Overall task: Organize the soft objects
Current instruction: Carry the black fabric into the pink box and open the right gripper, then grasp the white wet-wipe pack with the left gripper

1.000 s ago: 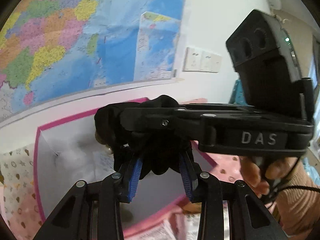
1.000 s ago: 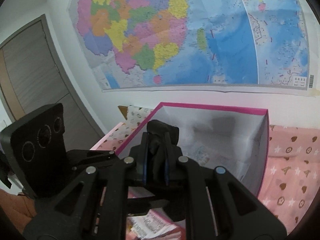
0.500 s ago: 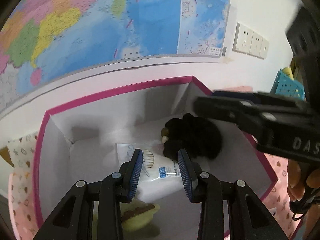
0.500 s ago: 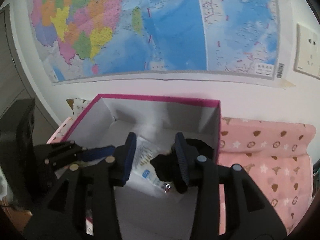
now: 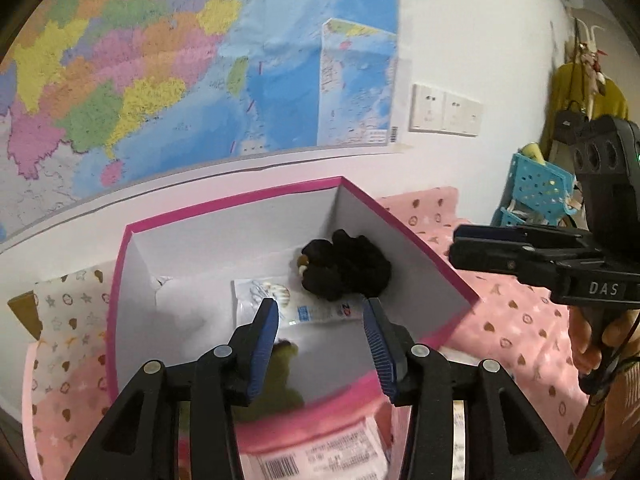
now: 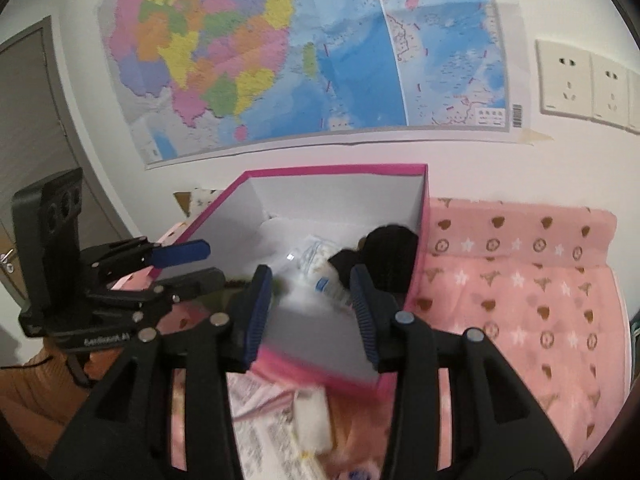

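my left gripper point(image 5: 320, 320) hangs over the near edge of the pink box point(image 5: 424, 240), its jaws having just opened further, with nothing between them. my right gripper point(image 6: 308, 292) is part open and empty too, set back on the box's near side. i read both as clear of the drop, since the black soft thing point(image 5: 346, 270) lies inside the box against its right wall, touching neither tool. it rests partly on a clear packet of cotton swabs point(image 5: 280, 300) on the white floor. nearer my left jaws sits something yellowish point(image 5: 286, 354), maybe a plush, but it is too shadowed to tell. the box sits on a pink patterned cloth point(image 6: 520, 280), where loose paper packets point(image 6: 276, 420) lie blurred in front.
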{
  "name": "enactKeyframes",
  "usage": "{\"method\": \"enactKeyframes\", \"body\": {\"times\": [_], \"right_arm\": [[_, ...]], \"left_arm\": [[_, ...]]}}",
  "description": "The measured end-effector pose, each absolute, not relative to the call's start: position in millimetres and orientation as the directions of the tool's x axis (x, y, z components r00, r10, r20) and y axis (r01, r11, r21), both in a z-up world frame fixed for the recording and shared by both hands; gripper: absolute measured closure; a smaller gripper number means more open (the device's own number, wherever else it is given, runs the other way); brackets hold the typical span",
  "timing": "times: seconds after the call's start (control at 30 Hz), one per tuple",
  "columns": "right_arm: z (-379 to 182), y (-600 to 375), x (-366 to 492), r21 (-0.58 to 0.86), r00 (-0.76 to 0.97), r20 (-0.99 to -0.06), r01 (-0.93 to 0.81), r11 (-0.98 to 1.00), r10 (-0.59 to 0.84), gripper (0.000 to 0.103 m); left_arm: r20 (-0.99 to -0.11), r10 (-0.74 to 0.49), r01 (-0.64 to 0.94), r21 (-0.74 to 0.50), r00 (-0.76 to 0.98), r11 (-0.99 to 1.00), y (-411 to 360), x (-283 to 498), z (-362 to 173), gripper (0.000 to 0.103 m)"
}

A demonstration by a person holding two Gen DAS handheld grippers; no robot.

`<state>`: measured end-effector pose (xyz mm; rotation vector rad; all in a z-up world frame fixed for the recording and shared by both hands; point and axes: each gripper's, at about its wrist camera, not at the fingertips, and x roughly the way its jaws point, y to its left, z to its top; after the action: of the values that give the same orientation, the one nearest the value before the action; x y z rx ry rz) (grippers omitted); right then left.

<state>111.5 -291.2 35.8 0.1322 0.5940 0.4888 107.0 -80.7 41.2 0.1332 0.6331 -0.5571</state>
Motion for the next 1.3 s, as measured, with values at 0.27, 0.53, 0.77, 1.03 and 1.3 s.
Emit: {"method": "enactKeyframes", "body": {"times": [0.27,0.53,0.77,1.03,1.3], "right_arm": [[18.0,-291.8,59.3,0.257,0.706,-0.522,-0.406,0.877,0.480,0.058],[-26.1,-286.5,30.6,0.321,0.638,-0.588,-0.382,0.867,0.498,0.058],[-48.3,-304.1,7.4,0.375,0.628,-0.614,-0.301,0.877,0.479,0.057],[-68.1,-315.8,-13.1,0.438,0.596,-0.640,-0.235,0.868,0.485,0.050],[-75.1,-308.5,-15.3,0.478,0.578,-0.630,-0.237,0.846,0.518,0.049]], "left_arm": [[-0.593,-0.457,0.516,-0.081,0.663,0.853,-56.9,73.1,29.3,0.058],[-0.632,-0.428,0.469,-0.112,0.646,0.876,-27.7,48.2,2.0,0.058],[-0.661,-0.451,0.511,-0.116,0.600,0.851,-39.9,29.5,-15.1,0.058],[-0.701,-0.499,0.575,-0.153,0.510,0.804,-68.7,27.2,-36.0,0.058],[-0.746,-0.496,0.605,-0.159,0.444,0.780,-86.2,33.0,-56.8,0.058]]}}
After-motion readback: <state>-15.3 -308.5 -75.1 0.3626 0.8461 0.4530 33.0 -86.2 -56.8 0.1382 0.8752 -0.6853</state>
